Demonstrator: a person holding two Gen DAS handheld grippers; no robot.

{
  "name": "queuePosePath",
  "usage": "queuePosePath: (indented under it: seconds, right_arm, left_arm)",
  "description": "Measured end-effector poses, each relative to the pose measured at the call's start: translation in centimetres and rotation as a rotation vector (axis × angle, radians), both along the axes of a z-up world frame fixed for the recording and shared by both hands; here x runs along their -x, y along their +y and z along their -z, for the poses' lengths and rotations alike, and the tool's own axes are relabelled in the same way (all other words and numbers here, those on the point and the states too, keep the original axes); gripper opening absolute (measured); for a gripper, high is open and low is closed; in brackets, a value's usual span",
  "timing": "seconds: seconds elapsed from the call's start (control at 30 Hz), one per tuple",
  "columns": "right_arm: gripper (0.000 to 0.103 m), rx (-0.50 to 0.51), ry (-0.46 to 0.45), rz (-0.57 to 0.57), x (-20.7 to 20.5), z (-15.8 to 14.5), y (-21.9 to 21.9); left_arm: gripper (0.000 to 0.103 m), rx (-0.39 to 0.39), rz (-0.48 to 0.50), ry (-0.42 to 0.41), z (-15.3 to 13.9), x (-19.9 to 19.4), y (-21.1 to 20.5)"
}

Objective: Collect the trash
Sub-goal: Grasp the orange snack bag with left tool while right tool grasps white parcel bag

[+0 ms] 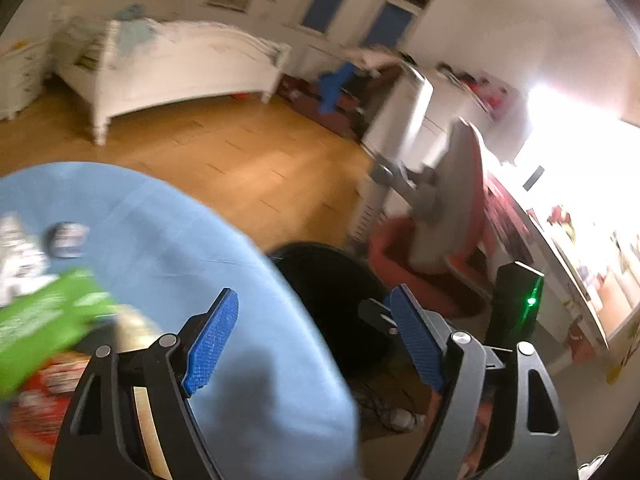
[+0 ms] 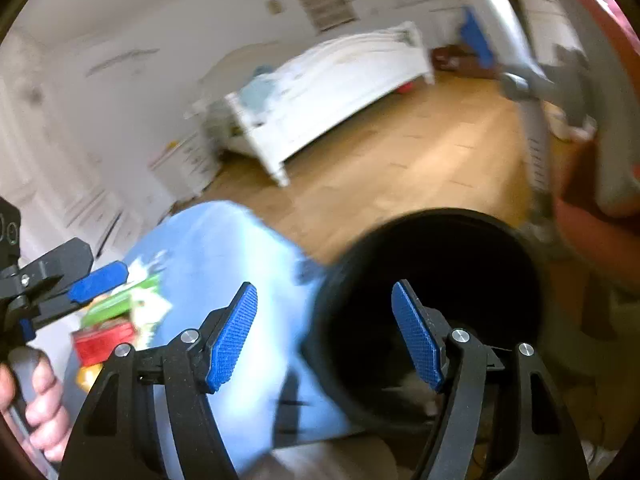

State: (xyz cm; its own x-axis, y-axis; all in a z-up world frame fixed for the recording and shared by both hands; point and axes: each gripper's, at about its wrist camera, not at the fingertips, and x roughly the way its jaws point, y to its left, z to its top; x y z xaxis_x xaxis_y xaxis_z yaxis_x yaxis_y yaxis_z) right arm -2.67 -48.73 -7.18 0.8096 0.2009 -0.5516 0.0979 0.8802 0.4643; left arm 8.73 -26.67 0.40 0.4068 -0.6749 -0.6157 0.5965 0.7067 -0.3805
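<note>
Both tongs stand released and empty over the blue-clothed table (image 1: 168, 232): the left gripper (image 1: 316, 336) and right gripper (image 2: 332, 332) beside the black bin (image 2: 432, 280); the step reads as between pickups; remaining trash, a green packet (image 1: 48, 312) and red wrapper (image 2: 104, 340), lies on the table, so the next move calls for reaching back; blur hides labels and the bin's contents.

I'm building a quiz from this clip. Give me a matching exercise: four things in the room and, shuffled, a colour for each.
Things:
1. tablecloth
2. trash bin
3. bed frame
4. gripper pads

Colours:
a. white
b. dark blue
c. black
d. light blue

Pairs: 1-d, 2-c, 3-a, 4-b
</note>
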Motion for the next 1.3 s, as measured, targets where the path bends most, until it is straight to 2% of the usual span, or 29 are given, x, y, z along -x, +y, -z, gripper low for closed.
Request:
queuePosePath:
  seconds: [0.17, 0.2, 0.27, 0.33, 0.4, 0.5, 0.53, 0.63, 0.7, 0.87, 0.97, 1.03, 1.07, 1.1, 1.13, 1.17, 1.3]
  right_arm:
    - [0.076, 0.079, -0.034, -0.210, -3.5, -3.7, 6.8]
    - [0.076, 0.092, -0.036, -0.263, -4.4, -4.6, 8.5]
    - [0.077, 0.106, -0.027, -0.340, -6.1, -5.8, 10.9]
    - [0.080, 0.125, -0.019, -0.412, -7.7, -6.8, 13.5]
    - [0.080, 0.161, -0.006, -0.472, -9.8, -7.7, 16.2]
    - [0.080, 0.208, 0.024, -0.575, -12.7, -8.7, 20.0]
    - [0.080, 0.219, 0.034, -0.606, -13.6, -8.9, 21.1]
    - [0.080, 0.304, 0.088, -0.685, -16.6, -9.0, 25.0]
    - [0.080, 0.344, 0.141, -0.745, -18.9, -8.4, 27.2]
    - [0.080, 0.451, 0.250, -0.806, -23.4, -6.4, 30.7]
    - [0.080, 0.456, 0.313, -0.839, -25.3, -5.2, 32.1]
    - [0.080, 0.453, 0.356, -0.869, -26.0, -4.2, 32.8]
    - [0.080, 0.449, 0.361, -0.877, -26.1, -3.9, 33.0]
    - [0.078, 0.451, 0.359, -0.882, -26.2, -3.8, 33.3]
    - [0.067, 0.454, 0.355, -0.895, -26.1, -3.7, 33.6]
    - [0.066, 0.464, 0.348, -0.893, -26.0, -3.7, 33.8]
    - [0.047, 0.480, 0.283, -0.868, -24.8, -4.7, 32.9]
  left_arm:
    - [0.079, -0.011, -0.178, -0.037, -1.0, -1.4, 9.2]
    - [0.080, -0.011, -0.212, -0.038, -1.0, -1.8, 11.1]
    - [0.094, -0.004, -0.308, -0.028, -0.6, -2.6, 15.8]
    - [0.094, 0.010, -0.381, -0.011, -0.1, -3.3, 19.6]
    - [0.094, 0.034, -0.420, 0.023, 0.8, -4.5, 22.9]
    - [0.093, 0.068, -0.423, 0.090, 2.2, -6.5, 25.8]
    - [0.092, 0.075, -0.423, 0.107, 2.7, -7.3, 26.5]
    - [0.078, 0.101, -0.404, 0.164, 3.8, -9.5, 28.2]
    - [0.073, 0.121, -0.387, 0.205, 4.5, -11.1, 28.5]
    - [0.057, 0.121, -0.334, 0.276, 6.3, -13.9, 28.2]
    - [0.045, 0.128, -0.311, 0.301, 7.1, -14.3, 27.8]
    - [0.041, 0.133, -0.303, 0.295, 7.3, -14.1, 28.0]
    - [0.036, 0.141, -0.297, 0.300, 7.4, -13.7, 28.1]
    - [0.034, 0.150, -0.291, 0.305, 7.5, -13.5, 28.2]
    - [0.033, 0.155, -0.292, 0.297, 7.5, -13.2, 28.3]
    - [0.030, 0.156, -0.294, 0.288, 7.6, -12.9, 28.5]
    - [0.025, 0.186, -0.300, 0.257, 7.1, -12.0, 28.9]
